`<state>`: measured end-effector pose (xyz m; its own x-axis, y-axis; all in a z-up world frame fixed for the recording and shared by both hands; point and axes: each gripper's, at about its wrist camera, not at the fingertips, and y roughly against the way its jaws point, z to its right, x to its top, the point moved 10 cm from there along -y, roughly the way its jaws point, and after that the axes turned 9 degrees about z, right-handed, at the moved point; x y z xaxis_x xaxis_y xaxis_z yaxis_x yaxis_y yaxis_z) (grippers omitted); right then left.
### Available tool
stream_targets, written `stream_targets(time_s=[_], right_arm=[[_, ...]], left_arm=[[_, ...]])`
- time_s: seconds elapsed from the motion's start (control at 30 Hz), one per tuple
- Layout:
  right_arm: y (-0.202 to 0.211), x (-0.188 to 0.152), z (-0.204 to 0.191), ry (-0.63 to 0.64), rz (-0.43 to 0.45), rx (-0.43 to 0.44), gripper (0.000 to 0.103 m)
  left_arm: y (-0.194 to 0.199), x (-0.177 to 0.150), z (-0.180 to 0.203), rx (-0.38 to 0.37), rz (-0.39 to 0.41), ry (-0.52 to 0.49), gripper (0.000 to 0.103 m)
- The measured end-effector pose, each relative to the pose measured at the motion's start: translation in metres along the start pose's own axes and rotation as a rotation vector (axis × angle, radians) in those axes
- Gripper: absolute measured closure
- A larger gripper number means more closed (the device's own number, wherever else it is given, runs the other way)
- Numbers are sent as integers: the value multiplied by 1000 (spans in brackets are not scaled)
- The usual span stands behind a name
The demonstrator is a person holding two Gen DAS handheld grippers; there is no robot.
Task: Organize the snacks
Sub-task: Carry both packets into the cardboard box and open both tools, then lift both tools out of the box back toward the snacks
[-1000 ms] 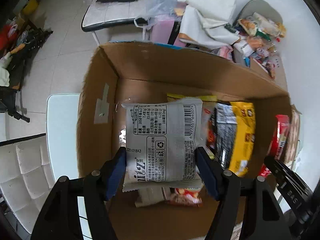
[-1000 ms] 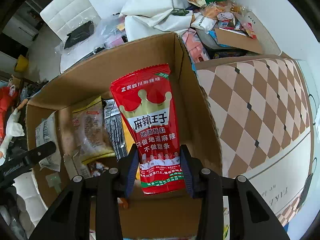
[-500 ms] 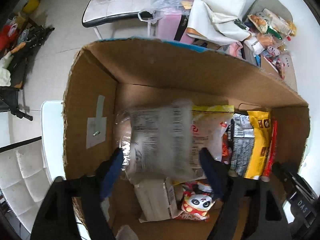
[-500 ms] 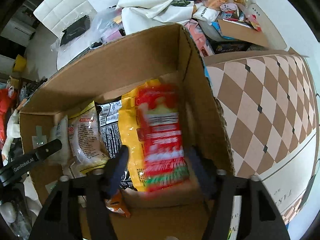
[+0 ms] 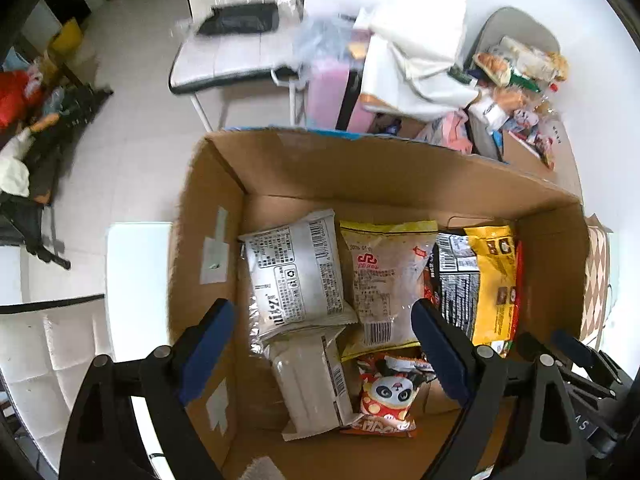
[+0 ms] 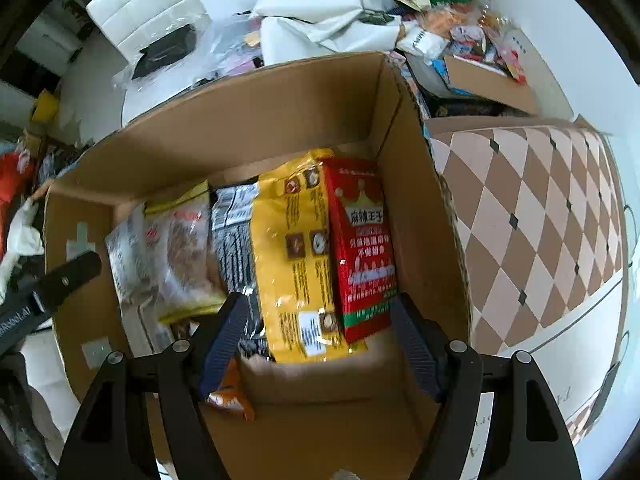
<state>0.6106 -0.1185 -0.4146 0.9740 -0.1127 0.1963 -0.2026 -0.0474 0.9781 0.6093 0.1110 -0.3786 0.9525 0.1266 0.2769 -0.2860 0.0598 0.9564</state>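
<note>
Both grippers, left (image 5: 322, 340) and right (image 6: 316, 334), hover over the box (image 6: 280, 112), fingers wide apart, holding nothing. Best lift straight out, clear of the red packet (image 6: 366, 248) at right.

cardboard box (image 5: 400, 176): matt, corrugated | yellow packet (image 6: 296, 256): glossy plastic | red packet (image 6: 366, 248): glossy plastic
</note>
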Motion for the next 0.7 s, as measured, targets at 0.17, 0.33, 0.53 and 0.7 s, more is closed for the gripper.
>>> stream_targets(time_s=[0.17, 0.33, 0.53, 0.7], right_arm=[[23, -13, -6, 44, 50, -1, 26], [52, -32, -12, 79, 108, 8, 26], [87, -55, -13, 100, 168, 15, 26], [120, -73, -13, 123, 232, 9, 26]], left_arm=[[24, -13, 2, 17, 69, -17, 13], [52, -28, 2, 9, 129, 4, 13], [89, -52, 4, 24, 212, -8, 13], [120, -75, 7, 28, 270, -22, 13]])
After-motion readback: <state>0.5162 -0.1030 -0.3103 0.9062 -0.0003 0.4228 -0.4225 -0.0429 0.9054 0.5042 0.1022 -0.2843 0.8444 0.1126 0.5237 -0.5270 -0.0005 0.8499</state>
